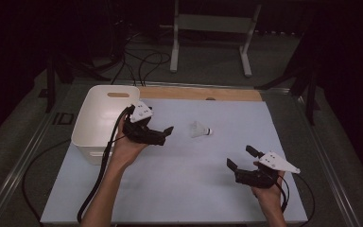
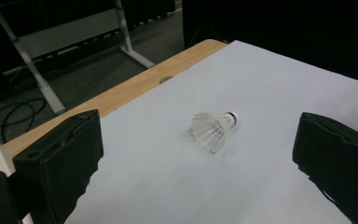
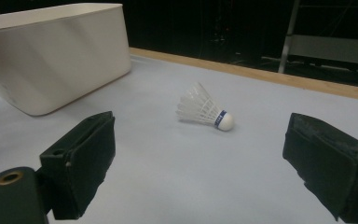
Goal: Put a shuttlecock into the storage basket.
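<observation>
A white feathered shuttlecock (image 1: 200, 129) with a blue band lies on its side on the pale blue table top, cork end to the right. The shuttlecock (image 2: 213, 129) rests ahead of my left gripper's wide-apart jaws. The shuttlecock (image 3: 204, 110) also lies ahead of my right gripper's spread jaws. My left gripper (image 1: 166, 134) hovers open just left of it, beside the bin. My right gripper (image 1: 241, 157) is open near the table's front right, empty.
A white plastic bin (image 1: 101, 119) with a handle slot stands at the table's left; the bin (image 3: 51, 51) shows at far left in the right gripper view. A wooden strip (image 1: 203, 93) runs along the far edge. Cables and a metal stand (image 1: 212, 28) sit on the floor beyond.
</observation>
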Demonstrator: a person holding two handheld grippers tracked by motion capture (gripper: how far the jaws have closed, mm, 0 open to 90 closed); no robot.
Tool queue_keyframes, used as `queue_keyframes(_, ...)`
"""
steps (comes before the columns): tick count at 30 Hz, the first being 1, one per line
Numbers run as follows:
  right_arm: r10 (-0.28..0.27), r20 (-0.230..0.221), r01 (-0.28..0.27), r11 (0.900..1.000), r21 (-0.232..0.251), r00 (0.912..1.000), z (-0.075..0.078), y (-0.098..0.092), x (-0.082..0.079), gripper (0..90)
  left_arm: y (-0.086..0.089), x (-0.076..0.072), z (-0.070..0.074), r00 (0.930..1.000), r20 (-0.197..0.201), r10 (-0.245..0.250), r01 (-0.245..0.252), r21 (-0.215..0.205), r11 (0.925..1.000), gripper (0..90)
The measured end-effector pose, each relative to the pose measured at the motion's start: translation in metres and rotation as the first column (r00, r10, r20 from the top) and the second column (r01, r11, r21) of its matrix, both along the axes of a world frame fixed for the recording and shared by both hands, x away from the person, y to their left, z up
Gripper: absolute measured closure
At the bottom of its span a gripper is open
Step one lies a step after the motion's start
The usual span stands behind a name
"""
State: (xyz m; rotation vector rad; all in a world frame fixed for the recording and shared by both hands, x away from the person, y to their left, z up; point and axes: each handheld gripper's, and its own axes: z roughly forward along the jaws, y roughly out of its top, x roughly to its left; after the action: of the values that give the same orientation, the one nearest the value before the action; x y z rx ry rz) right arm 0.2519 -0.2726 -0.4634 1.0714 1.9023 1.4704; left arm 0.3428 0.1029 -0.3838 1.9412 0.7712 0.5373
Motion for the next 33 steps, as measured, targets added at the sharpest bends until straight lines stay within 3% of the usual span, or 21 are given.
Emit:
queue_keyframes(19, -0.003, 0.001, 0.003, 1.0, -0.002, 1.0, 0.0, -0.002, 0.0, 9.3, -0.027, 0.005, -0.013, 0.9999, -0.006, -0.016, 0.016, -0.012, 0.9998, 1.8)
queue_keyframes(33, -0.002, 0.004, 0.002, 1.0, 0.001, 1.0, 0.001, -0.002, 0.0, 9.3, -0.04, 0.009, -0.023, 0.999, -0.016, -0.042, 0.042, 0.006, 0.9991, 2.1)
